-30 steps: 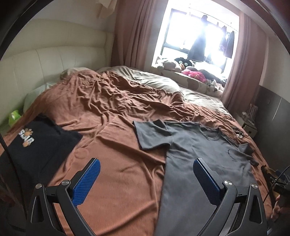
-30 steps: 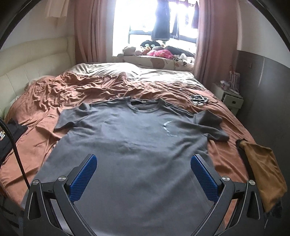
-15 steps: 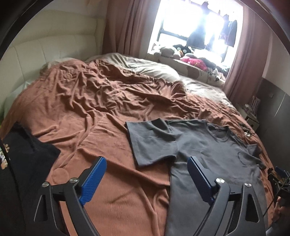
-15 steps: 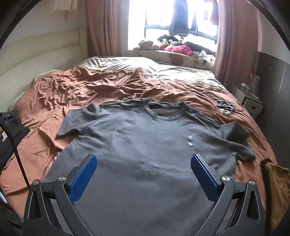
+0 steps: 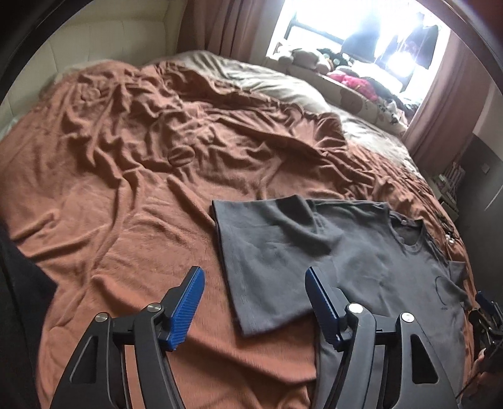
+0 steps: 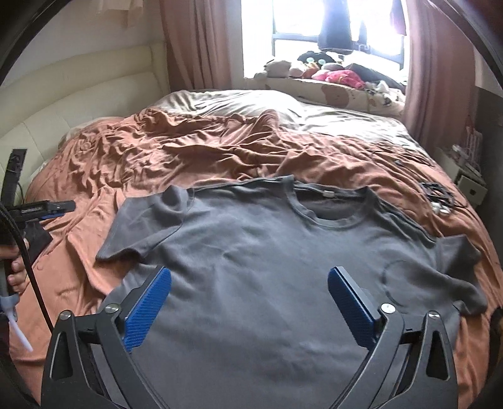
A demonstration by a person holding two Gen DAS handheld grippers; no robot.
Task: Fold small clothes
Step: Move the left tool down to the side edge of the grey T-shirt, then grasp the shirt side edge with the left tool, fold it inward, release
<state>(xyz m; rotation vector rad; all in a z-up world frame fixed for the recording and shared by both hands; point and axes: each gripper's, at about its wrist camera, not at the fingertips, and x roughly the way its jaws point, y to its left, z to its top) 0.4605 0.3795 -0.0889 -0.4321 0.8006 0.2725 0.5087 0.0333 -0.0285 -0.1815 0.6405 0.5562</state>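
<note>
Rumpled brown bedspread (image 6: pixel 195 148), cream headboard (image 6: pixel 78 107), bright curtained window (image 6: pixel 339 28).

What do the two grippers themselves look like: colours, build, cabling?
Both match: the left gripper and right gripper have black skeletal linkage arms with triangular cut-outs, silver pivot screws, and flat blue finger pads with a fine ribbed texture. In the right wrist view a black cable runs past the person's bare hand on the left gripper's handle. No sleeve or markings visible.

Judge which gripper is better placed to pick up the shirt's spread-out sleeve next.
Left. The left gripper is open, with the grey T-shirt's near sleeve just ahead of its jaws. The right gripper, also open, faces the shirt's torso.
</note>
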